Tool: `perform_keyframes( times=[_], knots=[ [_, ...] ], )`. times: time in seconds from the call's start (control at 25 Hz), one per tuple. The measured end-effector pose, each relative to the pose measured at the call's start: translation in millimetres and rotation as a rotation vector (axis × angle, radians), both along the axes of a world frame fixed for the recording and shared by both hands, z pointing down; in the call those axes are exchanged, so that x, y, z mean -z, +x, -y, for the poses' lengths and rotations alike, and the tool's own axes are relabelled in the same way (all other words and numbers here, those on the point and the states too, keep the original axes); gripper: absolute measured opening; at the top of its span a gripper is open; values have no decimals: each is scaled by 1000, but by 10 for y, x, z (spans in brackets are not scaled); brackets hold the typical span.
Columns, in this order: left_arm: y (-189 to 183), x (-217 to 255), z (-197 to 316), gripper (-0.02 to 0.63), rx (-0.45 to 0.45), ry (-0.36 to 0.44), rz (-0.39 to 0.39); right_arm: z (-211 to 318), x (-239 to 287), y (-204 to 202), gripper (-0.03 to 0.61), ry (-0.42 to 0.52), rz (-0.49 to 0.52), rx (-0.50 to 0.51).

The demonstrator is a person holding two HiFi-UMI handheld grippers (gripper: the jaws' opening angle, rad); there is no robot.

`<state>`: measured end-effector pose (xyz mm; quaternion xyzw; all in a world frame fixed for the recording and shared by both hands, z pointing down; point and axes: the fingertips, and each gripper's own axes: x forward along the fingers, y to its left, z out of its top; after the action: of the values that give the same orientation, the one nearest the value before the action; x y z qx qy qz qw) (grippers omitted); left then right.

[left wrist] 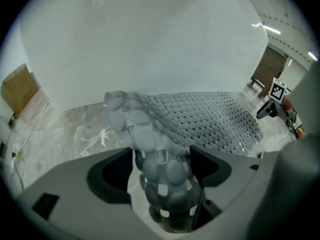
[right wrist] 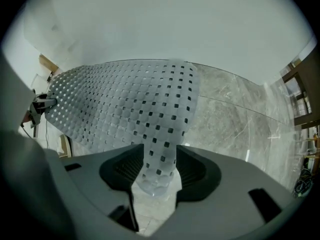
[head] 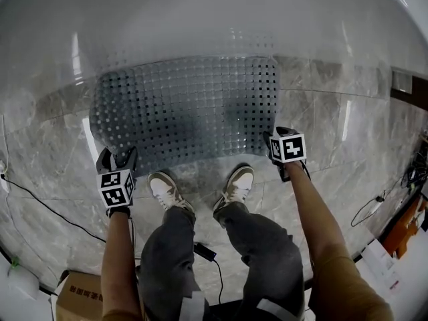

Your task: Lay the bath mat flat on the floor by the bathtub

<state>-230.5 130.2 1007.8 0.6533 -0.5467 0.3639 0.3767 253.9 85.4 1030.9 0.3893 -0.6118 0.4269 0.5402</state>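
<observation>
The grey translucent bath mat (head: pixel 187 109), full of small holes, is spread on the marble floor against the white bathtub (head: pixel 200 19). My left gripper (head: pixel 115 158) is at the mat's near left corner. In the left gripper view the crumpled corner (left wrist: pixel 165 169) sits loosely between the parted jaws of that gripper (left wrist: pixel 160 166), so it is open. My right gripper (head: pixel 273 139) is at the near right corner. In the right gripper view a strip of mat (right wrist: pixel 157 154) rises into this gripper (right wrist: pixel 159 171), whose pads press on both its sides.
The person's two shoes (head: pixel 167 191) stand just short of the mat's near edge. A cardboard box (head: pixel 77 293) sits at the lower left, a black cable (head: pixel 40 202) runs over the floor on the left, and more cables and clutter (head: pixel 401 212) lie at the right.
</observation>
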Motion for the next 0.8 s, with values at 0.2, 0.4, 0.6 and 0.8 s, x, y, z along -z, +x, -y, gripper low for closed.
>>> perform_keyframes(
  times=[0.2,0.4,0.6,0.8],
  knots=[
    [-293,146,-97,367,39,5,93,-136,3,-225,195,-41,55,45],
    [-363,331,-126,364,7,-14,119,-220,162,-225,195,-51,35,33],
    [-235,520,-159,206,15,-51,122,-310,418,-198,193,-71,29,22],
    [-37,680,-175,59,13,-79,137,-281,705,-142,48,-60,-27,82]
  ],
)
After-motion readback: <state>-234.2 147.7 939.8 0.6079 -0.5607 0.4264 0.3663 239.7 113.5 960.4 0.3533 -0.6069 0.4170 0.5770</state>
